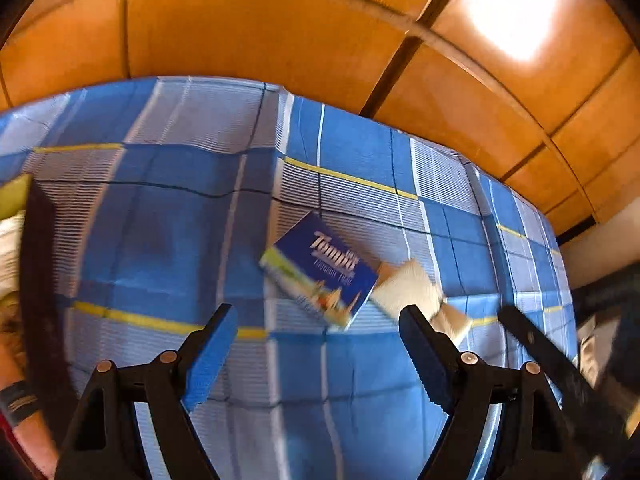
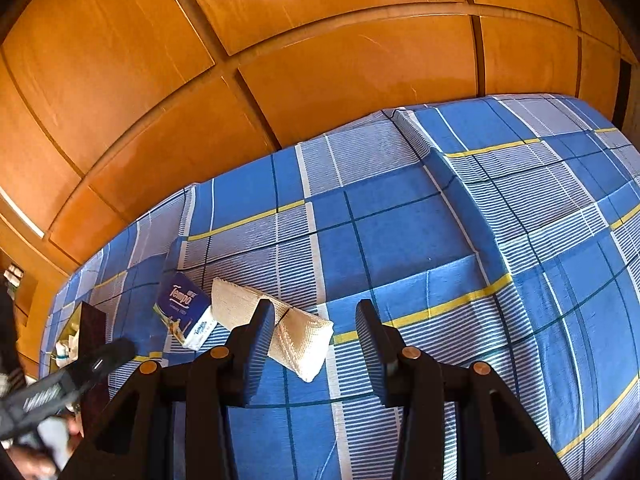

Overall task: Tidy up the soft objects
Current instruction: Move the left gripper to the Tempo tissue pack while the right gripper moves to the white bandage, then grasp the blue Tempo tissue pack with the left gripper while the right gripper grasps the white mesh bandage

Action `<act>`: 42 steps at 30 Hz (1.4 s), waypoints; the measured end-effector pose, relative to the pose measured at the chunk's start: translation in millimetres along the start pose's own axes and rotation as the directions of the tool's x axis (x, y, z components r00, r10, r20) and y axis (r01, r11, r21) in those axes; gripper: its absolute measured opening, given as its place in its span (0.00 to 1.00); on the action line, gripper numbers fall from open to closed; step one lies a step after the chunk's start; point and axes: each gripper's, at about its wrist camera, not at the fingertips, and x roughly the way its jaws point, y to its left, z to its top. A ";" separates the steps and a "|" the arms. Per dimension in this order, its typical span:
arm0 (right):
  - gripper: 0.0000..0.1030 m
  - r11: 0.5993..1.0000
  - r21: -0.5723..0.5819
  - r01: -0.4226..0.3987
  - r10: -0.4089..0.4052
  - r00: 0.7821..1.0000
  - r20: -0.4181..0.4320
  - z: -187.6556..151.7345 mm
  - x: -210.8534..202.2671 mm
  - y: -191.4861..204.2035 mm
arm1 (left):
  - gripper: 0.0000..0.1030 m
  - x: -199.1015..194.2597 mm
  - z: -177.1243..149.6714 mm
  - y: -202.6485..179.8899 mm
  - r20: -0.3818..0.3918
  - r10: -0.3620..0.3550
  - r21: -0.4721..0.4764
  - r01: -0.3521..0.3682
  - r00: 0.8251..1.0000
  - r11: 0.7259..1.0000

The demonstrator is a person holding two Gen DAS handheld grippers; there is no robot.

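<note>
At the left edge of the bed (image 2: 400, 232) stands a dark-walled box (image 2: 94, 320) with pale soft things in it; I take it for the place things go, though I can't be sure. My left gripper (image 1: 316, 332) hangs above the plaid sheet with its jaws wide apart and nothing between them. Just ahead of it, slightly toward its right finger, lies the blue tissue pack (image 1: 320, 268), flat on the bed with its long axis running diagonally, from up-left to down-right in my left view. So the jaws do not yet line up across its narrow side.

Touching the pack's right end is the folded cream towel (image 2: 276, 324). Its long axis runs diagonally too, roughly continuing the pack's line toward the bed's near edge. My right gripper (image 2: 316, 344) sits over the towel's near end, jaws partly apart and empty; the left finger overlaps the towel in view, but I cannot tell whether it touches.

My judgement: the left hand is nearer the pack, the right nearer the towel. The pack is the left's to take, after a turn of the wrist to straddle its short width.
</note>
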 end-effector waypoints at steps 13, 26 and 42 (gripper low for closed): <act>0.42 0.998 0.051 -0.044 0.044 0.999 0.012 5.2 -7.6 -1.7 | 0.81 50.6 33.9 -12.0 -0.081 0.031 -0.047 -0.035 0.996 0.998; 0.42 0.993 0.106 -0.041 0.042 0.999 -0.008 4.0 -3.1 -12.3 | 0.62 67.9 48.0 -15.6 -0.075 0.107 0.090 -0.100 0.991 0.991; 0.42 0.997 -0.059 -0.050 0.047 0.997 -0.053 -3.9 7.8 10.4 | 0.60 1.7 -42.1 10.1 -0.097 0.005 0.352 0.030 0.995 0.935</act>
